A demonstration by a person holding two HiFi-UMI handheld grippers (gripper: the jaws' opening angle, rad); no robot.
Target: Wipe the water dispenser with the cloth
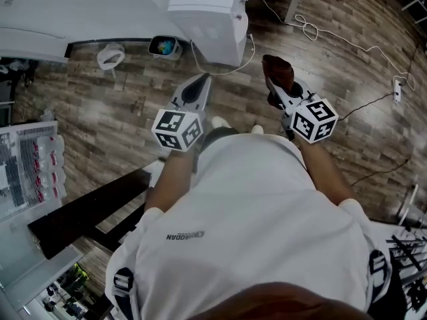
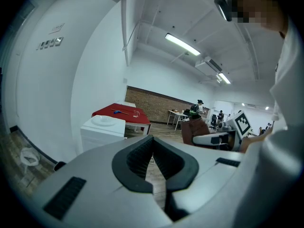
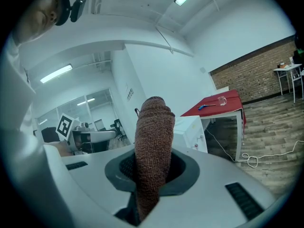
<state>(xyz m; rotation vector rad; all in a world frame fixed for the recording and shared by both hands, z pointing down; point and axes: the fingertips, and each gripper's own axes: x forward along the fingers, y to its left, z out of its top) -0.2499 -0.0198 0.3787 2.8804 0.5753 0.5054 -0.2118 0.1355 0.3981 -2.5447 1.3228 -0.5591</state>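
wood floor [image 1: 120,112] carries the white dispenser [image 1: 210,12] at its wall edge, ahead of both grippers and apart from them. right gripper [image 3: 151,177] clamps the brown cloth [image 3: 153,137], which stands upright. left gripper [image 2: 152,144] is closed on nothing.

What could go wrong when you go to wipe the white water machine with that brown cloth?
1. The cloth is only pinched low down by the right claw; the loose top could flop or slip out while rubbing.
2. White cables lie on the floor beside the water dispenser, so a foot might catch one.
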